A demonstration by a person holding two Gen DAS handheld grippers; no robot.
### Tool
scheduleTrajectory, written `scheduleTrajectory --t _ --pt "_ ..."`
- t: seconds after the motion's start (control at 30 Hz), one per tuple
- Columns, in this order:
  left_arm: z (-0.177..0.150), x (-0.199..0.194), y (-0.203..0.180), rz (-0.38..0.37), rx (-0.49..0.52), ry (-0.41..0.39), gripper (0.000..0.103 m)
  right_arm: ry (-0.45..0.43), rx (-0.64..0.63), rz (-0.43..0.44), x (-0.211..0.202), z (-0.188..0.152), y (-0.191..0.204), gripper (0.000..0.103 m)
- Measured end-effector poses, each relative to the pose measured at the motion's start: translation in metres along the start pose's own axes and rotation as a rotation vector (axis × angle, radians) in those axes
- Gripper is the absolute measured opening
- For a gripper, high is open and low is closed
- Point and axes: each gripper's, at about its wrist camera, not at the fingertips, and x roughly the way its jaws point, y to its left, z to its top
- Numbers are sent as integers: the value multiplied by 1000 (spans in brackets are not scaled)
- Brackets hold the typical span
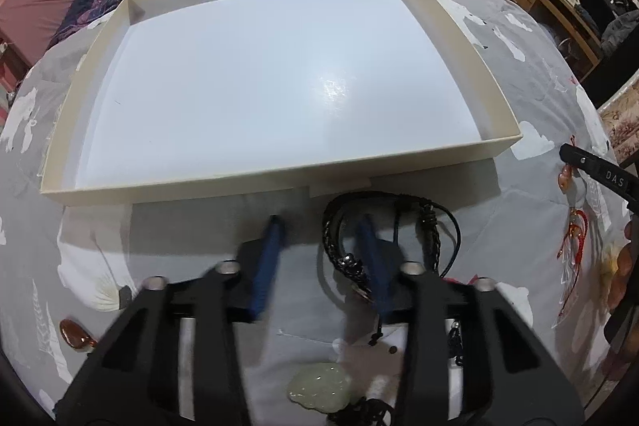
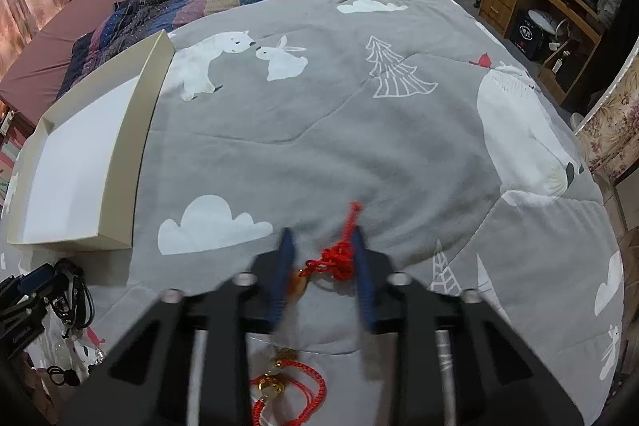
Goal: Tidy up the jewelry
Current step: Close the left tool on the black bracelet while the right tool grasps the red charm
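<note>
Red knotted cord (image 2: 339,260) lies between the right gripper (image 2: 321,240) fingers, narrowed around it but not visibly pinching; its gold bead trails beneath. Closing on one strand could drag the rest and snag the quilt (image 2: 319,126). Ahead of the half-closed left gripper (image 1: 319,226), only one finger sits inside the black bracelet (image 1: 383,226), so it may slip before reaching the box (image 1: 159,190).
</note>
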Motion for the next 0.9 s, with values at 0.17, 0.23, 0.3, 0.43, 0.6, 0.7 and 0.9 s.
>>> scheduleTrajectory --t 0.17,0.23,0.3,0.43,0.6,0.7,0.9 --pt "1 -1 3 -31 11 19 8 -17 -12 2 -4 -2 3 9" --pt "1 -3 4 -37 12 18 7 -35 -8 11 -10 -2 3 9" --pt "1 -9 7 -55 1 10 7 -50 -10 18 -19 -3 4 9" --pt "-3 -30 16 -79 -7 -27 7 -90 -27 33 -44 -2 15 9" --pt "-3 -70 29 -116 -7 -106 7 -132 -72 63 -72 2 41 9" --pt "3 -88 41 -96 -9 -152 7 -150 -113 88 -85 7 66 9" --pt "30 -102 68 -39 -28 -198 7 -172 -174 131 -98 25 117 9"
